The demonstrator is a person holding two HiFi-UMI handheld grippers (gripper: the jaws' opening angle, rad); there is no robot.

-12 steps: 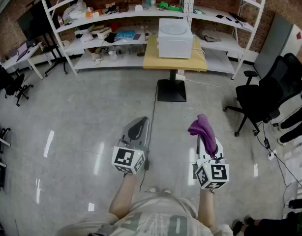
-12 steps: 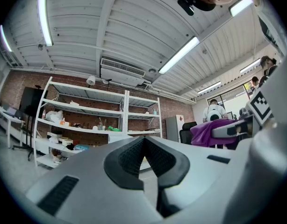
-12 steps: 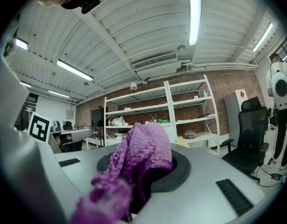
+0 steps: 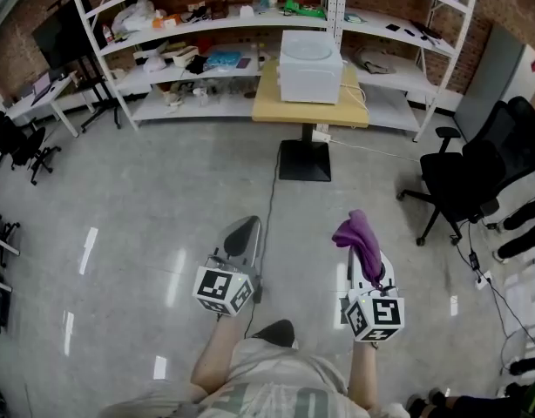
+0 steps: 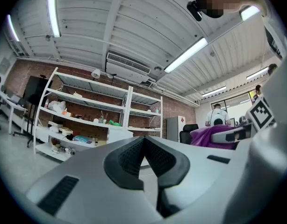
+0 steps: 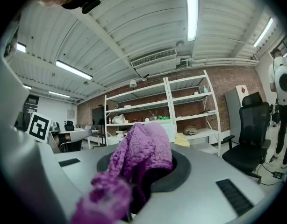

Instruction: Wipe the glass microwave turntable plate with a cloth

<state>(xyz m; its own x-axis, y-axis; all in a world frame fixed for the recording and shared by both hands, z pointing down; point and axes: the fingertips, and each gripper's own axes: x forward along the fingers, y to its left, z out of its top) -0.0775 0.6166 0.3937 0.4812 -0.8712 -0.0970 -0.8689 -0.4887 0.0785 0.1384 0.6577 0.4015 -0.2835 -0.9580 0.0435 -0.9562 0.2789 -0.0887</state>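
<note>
Grippers: two, both held low over the grey polished floor (image 4: pixel 163 207), each with one black-and-white marker cube.
- Left gripper (image 4: pixel 242 233): its own view shows the two dark pads pressed together tip to tip, nothing between them.
- Right gripper (image 4: pixel 370 266): fingers pinching one purple fluffy cloth (image 4: pixel 358 232). The cloth bunches up out of the jaws and droops over the front. In the right gripper view it fills the gap between the pads.

Furniture ahead, well apart from both grippers:
- One small table with a yellow wooden top (image 4: pixel 310 104) on a black pedestal base.
- On it, one white box-shaped appliance (image 4: pixel 310 75). A pale round shape lies on its top; I cannot tell whether this is the glass turntable plate. No view shows the plate clearly.
- Two white metal shelf units (image 4: pixel 206 59) against the brick wall behind the table, side by side. Their tiers hold mixed clutter: bags, boxes and bottles too small to count.
- Black office chairs: two at right (image 4: pixel 468 177), one at far left (image 4: pixel 19 146).

Person: two forearms and a light shirt at the bottom edge, with one dark shoe tip (image 4: pixel 276 331) between the arms.
</note>
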